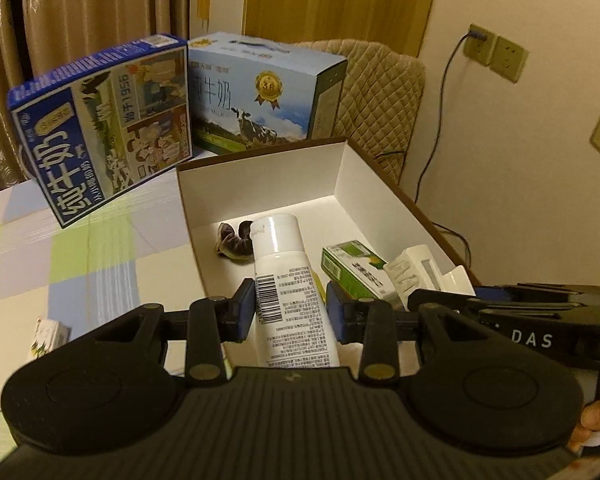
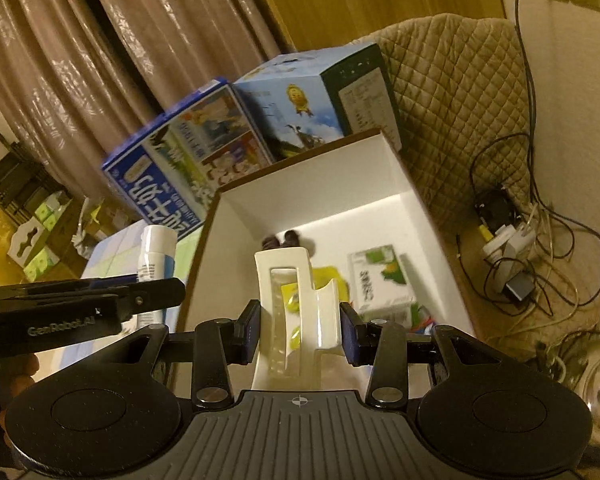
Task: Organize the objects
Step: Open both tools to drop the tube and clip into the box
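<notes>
The left tongs [image 1: 291,312] are gripping a light, slick white tube [image 1: 288,280] mid-body over the open box [image 1: 260,182], while the right tongs [image 2: 299,330] are pinching a stiff, brittle-looking white claw clip [image 2: 296,312] beside it.

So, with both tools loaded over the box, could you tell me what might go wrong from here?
1. The left tool pinches the white tube near its middle, with the capped end jutting ahead; the smooth tube could slip or pivot.
2. The right tool holds the white hair clip close beside the left tool; they could collide over the white box.
3. The green carton and dark clip already fill the floor; dropped items may land on them.
</notes>
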The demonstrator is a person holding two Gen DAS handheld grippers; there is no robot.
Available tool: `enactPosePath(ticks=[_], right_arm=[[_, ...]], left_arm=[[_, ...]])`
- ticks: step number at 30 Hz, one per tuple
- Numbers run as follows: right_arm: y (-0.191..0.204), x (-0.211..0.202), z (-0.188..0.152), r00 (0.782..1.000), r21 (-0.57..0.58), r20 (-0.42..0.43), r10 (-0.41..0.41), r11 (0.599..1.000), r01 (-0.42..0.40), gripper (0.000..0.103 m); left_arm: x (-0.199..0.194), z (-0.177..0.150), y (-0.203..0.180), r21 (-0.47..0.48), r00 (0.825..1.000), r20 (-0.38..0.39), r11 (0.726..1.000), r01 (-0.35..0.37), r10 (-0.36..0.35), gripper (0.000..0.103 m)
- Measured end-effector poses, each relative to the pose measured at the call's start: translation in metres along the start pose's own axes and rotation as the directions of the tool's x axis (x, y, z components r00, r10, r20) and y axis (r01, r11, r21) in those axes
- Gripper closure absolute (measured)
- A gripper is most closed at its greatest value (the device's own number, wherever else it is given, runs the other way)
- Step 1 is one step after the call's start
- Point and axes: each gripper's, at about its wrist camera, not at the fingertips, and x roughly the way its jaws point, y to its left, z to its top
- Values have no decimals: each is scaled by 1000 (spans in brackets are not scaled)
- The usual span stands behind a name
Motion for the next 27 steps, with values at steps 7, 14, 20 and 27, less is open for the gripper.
enactPosePath(ticks=[7,14,20,27], right_arm=[[-21,49,33,999,9,-38,-20,1000,20,65],[-32,99,61,996,3,-77,-43,999,43,65],[-39,132,75,992,-3,-105,-66,998,66,65],[-40,158,81,988,-25,-128,-83,996,80,65]], left_arm=[[61,28,5,3,997,-58,999,-45,45,70],[116,52,18,-12,992,-105,997,-77,76,70],[157,61,23,-8,985,-143,995,-95,93,70],[190,62,31,-17,979,-181,995,-102,97,70]])
